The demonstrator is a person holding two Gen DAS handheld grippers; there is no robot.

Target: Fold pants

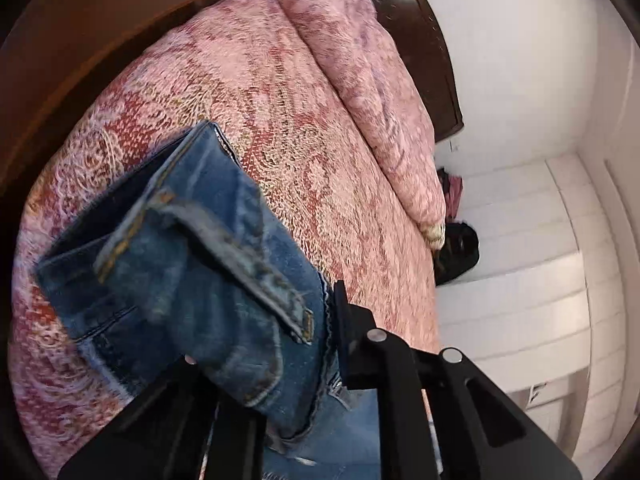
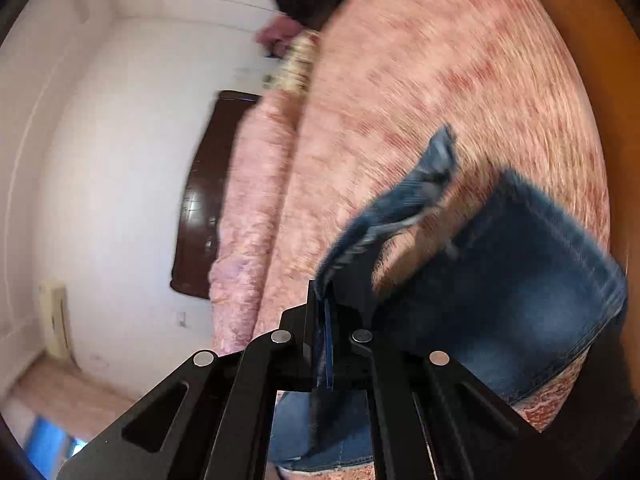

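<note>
Bedroom: white walls, a bed under a pink-and-red patterned bedspread (image 1: 304,128) that fills the middle of both views.

Left gripper (image 1: 304,344): black fingers enter from the bottom of the left wrist frame. Blue jeans (image 1: 180,264) are bunched between them and drape over the left-hand finger, so the jaws stand closed on denim (the contact point itself is covered by cloth). The folded waistband or hem end, with orange stitching, reaches toward centre left, lying over the bedspread.

Right gripper (image 2: 323,320): jaws nearly together at lower centre of the right wrist frame, a thin edge of the jeans (image 2: 512,292) pinched in the narrow gap. From there one strip of denim rises toward centre right, and a broad dark panel hangs at lower right (frame heavily motion-blurred).

Outward: a rolled pink duvet (image 1: 372,80) runs along the bed's far side, upper centre in the left view. Behind it stands a dark wooden headboard (image 1: 424,40). A black object (image 1: 458,252) sits at centre right, off the bed's edge; what it is cannot be told.
</note>
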